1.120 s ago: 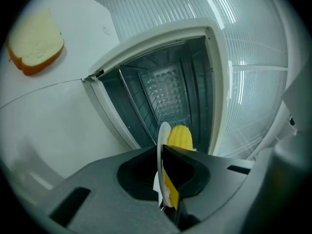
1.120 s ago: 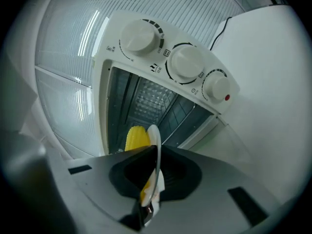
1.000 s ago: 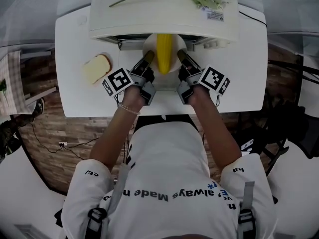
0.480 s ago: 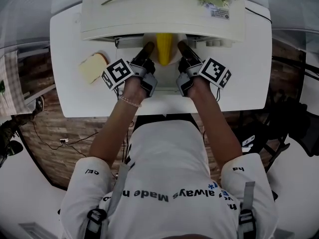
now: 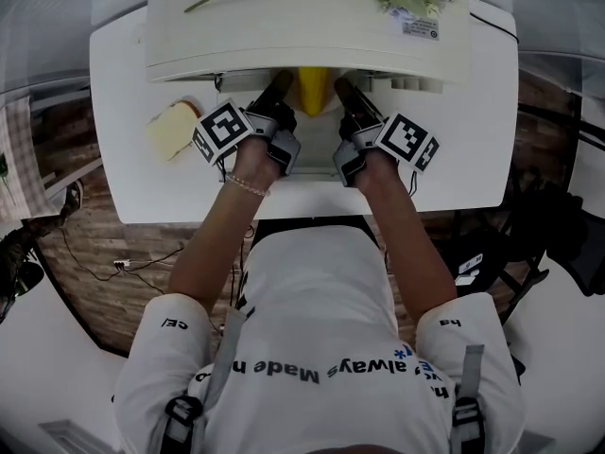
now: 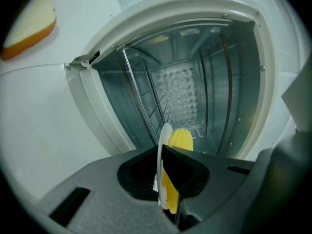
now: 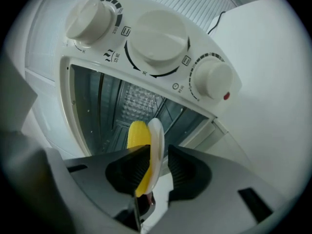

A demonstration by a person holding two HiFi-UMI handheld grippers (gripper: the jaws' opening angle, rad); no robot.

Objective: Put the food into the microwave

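The left tool point(image 6: 163, 177) is clamped on one rim of the stiff, breakable plate point(image 6: 164, 135) carrying the light, roll-prone corn point(image 6: 181, 139) at the microwave point(image 5: 302, 26) mouth, while the right tool point(image 7: 156, 168) is clamped on the opposite rim, probably the safest hold if kept level.

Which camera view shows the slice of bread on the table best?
The head view: the slice of bread lies in full sight on the white table, left of the oven. The left gripper view catches only part of it, in its upper left corner. The right gripper view does not show it.
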